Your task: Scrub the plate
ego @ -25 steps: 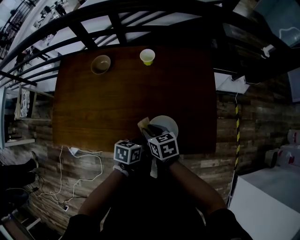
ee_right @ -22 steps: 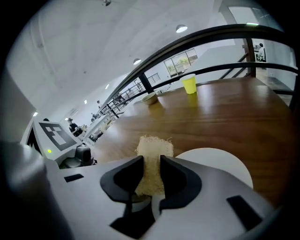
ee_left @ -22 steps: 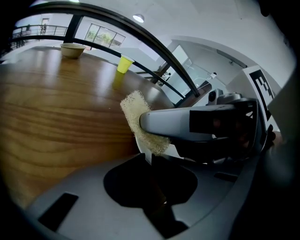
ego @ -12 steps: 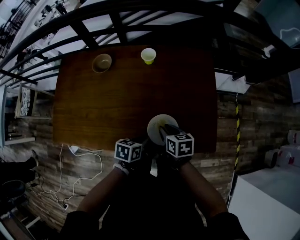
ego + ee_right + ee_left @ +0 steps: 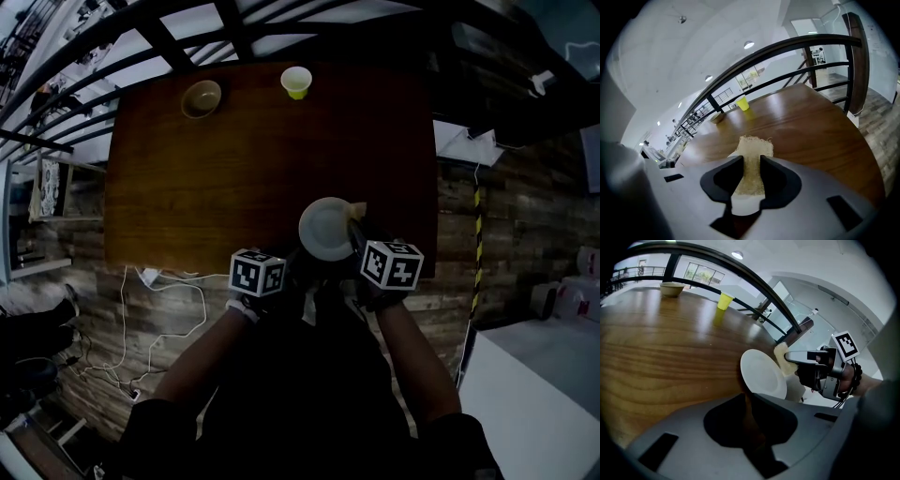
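A white plate [image 5: 326, 228] hangs tilted over the near edge of the brown table [image 5: 234, 178]. My left gripper [image 5: 292, 265] is shut on the plate's lower rim. In the left gripper view the plate [image 5: 761, 373] stands on edge just past the closed left gripper [image 5: 746, 397]. My right gripper [image 5: 357, 228] is shut on a pale yellow sponge [image 5: 357, 212] at the plate's right edge. From the left gripper view, the sponge [image 5: 783, 360] touches the plate's far rim. In the right gripper view the sponge [image 5: 753, 157] sticks out between the jaws of the right gripper [image 5: 751, 165].
A tan bowl [image 5: 201, 97] and a yellow cup [image 5: 296, 82] stand at the table's far edge. A dark railing [image 5: 187, 33] runs behind the table. White cables [image 5: 159, 314] lie on the plank floor at the left. A white cabinet [image 5: 534, 394] stands at the lower right.
My right gripper has carried the sponge from the plate's left side across to its right edge. The plate and the left gripper have shifted slightly.
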Action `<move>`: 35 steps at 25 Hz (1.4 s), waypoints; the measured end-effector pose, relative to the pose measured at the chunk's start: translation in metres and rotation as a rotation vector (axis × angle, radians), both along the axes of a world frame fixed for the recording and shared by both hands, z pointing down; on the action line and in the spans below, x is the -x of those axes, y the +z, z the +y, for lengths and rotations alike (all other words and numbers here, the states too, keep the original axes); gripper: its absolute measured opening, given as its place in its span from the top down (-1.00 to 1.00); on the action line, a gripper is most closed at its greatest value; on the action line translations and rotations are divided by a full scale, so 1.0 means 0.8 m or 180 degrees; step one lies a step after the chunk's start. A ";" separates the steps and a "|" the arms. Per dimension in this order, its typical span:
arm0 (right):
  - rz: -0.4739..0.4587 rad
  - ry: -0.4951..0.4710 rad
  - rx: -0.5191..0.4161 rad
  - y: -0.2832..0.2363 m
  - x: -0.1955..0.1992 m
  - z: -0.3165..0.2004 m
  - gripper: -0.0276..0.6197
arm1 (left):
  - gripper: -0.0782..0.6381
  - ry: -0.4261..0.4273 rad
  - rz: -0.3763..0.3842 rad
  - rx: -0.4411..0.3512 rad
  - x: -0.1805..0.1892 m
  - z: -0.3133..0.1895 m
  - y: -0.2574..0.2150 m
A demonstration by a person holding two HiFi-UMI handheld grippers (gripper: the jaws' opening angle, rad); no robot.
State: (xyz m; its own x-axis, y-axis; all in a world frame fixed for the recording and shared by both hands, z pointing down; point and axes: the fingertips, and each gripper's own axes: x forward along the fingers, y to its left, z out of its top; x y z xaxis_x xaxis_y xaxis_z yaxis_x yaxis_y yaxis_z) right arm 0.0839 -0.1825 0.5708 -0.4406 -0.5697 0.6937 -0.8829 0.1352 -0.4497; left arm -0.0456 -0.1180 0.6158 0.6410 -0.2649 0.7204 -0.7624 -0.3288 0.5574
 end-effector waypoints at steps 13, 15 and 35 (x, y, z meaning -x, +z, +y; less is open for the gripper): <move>0.0034 -0.0719 -0.0039 0.009 0.112 0.032 0.55 | 0.69 -0.0266 0.0213 -0.0057 0.013 -0.008 -0.012; 0.0017 -0.0922 -0.0029 0.010 0.143 0.037 0.55 | 0.69 -0.0281 0.0231 -0.0059 0.018 -0.005 -0.014; 0.0027 -0.0317 0.0166 0.032 0.045 0.039 0.55 | 0.69 -0.0212 0.0182 0.0108 0.010 0.001 0.003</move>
